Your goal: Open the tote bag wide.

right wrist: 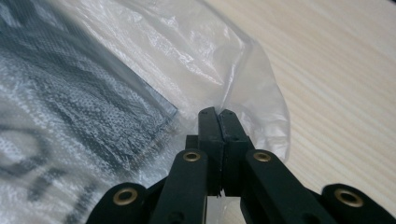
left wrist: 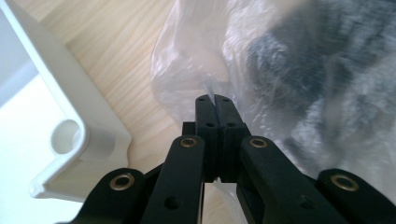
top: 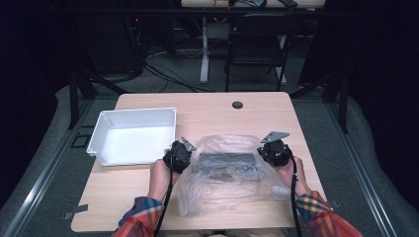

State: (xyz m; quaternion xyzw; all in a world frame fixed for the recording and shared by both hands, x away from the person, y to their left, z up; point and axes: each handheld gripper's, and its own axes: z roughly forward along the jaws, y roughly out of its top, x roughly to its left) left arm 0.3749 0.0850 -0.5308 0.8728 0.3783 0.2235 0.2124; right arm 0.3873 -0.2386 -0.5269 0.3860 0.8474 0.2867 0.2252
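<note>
A clear plastic bag (top: 225,170) lies on the wooden table with a dark grey folded item (top: 227,162) inside it. My left gripper (top: 184,154) is at the bag's left edge. Its jaws are shut, pinching a fold of the plastic bag (left wrist: 210,88). My right gripper (top: 269,150) is at the bag's right edge, jaws also shut on the film of the plastic bag (right wrist: 243,84). The dark item (right wrist: 88,107) shows through the film with pale lettering. In the left gripper view the dark item (left wrist: 317,60) is blurred behind the plastic.
An empty white bin (top: 133,134) stands on the table just left of my left gripper; its corner (left wrist: 70,135) is close to the jaws. A dark round hole (top: 237,104) sits near the table's far edge. A chair and desk legs stand beyond the table.
</note>
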